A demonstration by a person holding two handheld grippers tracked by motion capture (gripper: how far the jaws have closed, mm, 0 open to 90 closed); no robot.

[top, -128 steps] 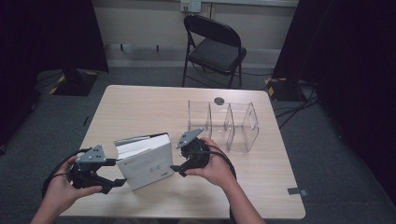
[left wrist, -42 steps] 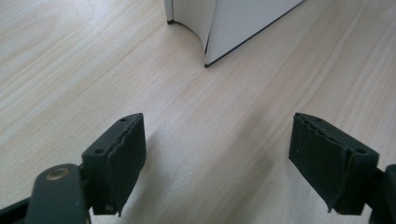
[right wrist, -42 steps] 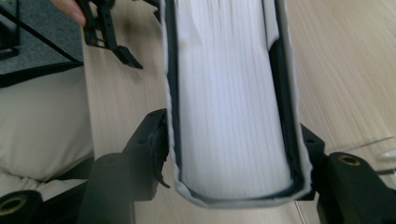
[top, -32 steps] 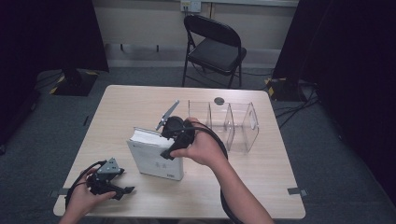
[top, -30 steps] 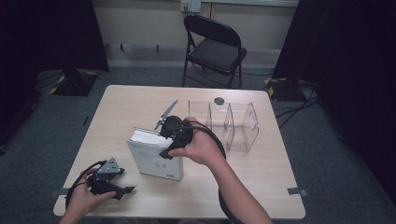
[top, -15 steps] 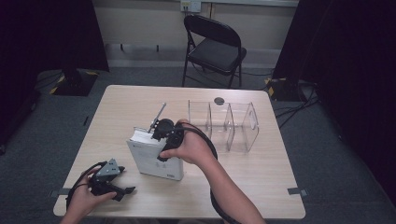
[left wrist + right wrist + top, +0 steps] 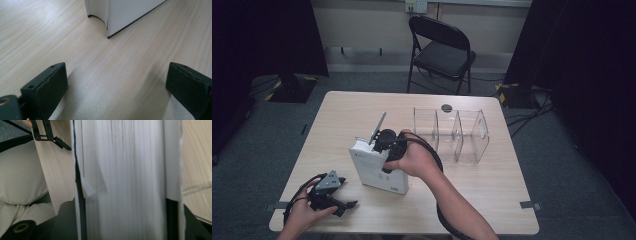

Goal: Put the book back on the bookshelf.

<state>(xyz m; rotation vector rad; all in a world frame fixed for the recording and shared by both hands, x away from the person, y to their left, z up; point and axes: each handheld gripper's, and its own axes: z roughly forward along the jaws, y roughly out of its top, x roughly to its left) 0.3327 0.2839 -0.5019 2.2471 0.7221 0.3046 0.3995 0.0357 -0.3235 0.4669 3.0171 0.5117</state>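
White thick book, clamped across its page block in the right gripper jaws, now stands upright mid-tabletop, having slid left, away from the clear acrylic divider rack. Left gripper rests released, near-left.

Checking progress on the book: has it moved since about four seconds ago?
Yes. The book then lay flat between both grippers; now the right gripper holds it upright, no nearer the clear rack.

light: even overhead, room edges dark | shadows: soft | blur: book pages close, unfocused
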